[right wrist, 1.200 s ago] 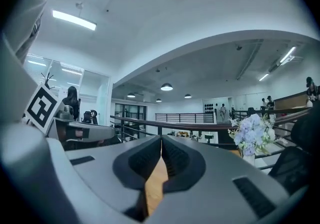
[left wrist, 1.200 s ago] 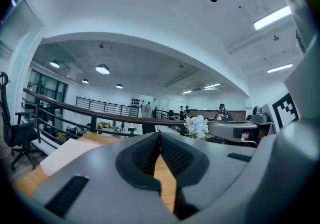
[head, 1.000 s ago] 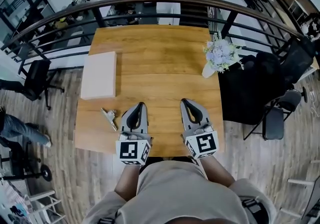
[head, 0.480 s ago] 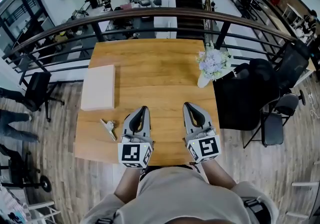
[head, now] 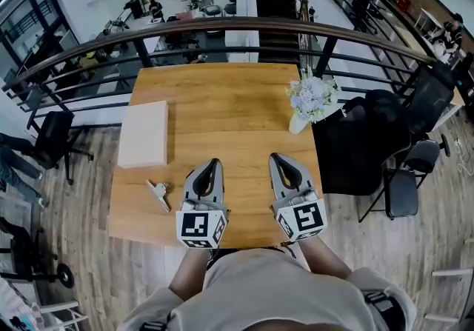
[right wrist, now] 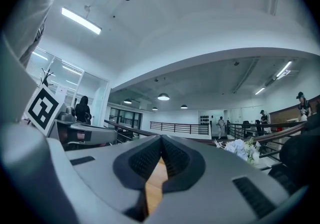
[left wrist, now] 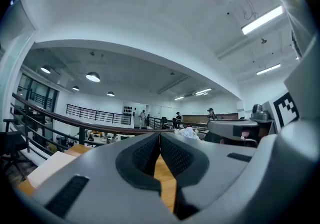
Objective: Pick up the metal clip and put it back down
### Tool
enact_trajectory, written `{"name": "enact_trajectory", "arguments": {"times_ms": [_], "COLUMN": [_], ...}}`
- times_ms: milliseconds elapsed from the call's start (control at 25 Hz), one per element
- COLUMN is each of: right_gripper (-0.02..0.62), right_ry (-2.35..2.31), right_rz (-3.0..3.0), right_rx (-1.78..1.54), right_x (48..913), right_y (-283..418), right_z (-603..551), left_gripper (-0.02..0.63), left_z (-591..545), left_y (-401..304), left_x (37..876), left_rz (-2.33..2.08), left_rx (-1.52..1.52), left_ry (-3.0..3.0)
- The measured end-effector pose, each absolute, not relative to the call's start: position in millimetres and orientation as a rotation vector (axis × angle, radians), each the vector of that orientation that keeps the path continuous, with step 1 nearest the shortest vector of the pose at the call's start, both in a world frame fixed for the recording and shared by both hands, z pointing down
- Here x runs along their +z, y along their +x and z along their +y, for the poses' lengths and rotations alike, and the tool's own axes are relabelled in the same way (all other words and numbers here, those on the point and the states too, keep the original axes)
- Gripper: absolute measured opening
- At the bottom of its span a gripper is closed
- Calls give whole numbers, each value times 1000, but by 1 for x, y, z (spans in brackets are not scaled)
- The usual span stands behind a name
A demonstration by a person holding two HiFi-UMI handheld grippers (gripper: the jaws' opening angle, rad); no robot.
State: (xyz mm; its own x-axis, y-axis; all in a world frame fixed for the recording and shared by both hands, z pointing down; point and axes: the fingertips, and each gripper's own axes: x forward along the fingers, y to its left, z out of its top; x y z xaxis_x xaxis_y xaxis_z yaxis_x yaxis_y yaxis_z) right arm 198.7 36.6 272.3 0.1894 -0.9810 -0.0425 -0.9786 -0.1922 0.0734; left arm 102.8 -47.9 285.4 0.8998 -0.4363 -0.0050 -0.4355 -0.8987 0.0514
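The metal clip (head: 158,193) lies flat on the wooden table (head: 222,115) near its front left edge. My left gripper (head: 211,165) rests on the table just right of the clip, apart from it, its jaws shut with nothing between them. My right gripper (head: 276,158) rests beside it further right, also shut and empty. In the left gripper view the gripper (left wrist: 160,137) shows tips pressed together over the table; the right gripper view shows the same of the right gripper (right wrist: 161,140). The clip shows in neither gripper view.
A flat white box (head: 144,133) lies on the table's left side behind the clip. A vase of pale flowers (head: 309,100) stands at the right edge. A dark railing (head: 222,26) runs behind the table. A black bag on a chair (head: 352,144) sits to the right.
The head view has shifted, so the table sits lower in the picture. Both grippers and the clip keep their places on the table.
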Motion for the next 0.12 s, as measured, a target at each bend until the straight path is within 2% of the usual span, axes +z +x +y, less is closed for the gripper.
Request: {"name": "enact_trajectory", "arguments": {"times_ms": [120], "right_gripper": [26], "right_ry": [2390], "right_rz": [-1974], "right_rx": [-133], "right_x": [270], "right_y": [194], "right_z": [32], "left_gripper": [25], "left_z": [-51], "left_y": [100], "left_x": [283], "left_rz": [-684], "left_rx": [-31], "left_ry": [3014]}}
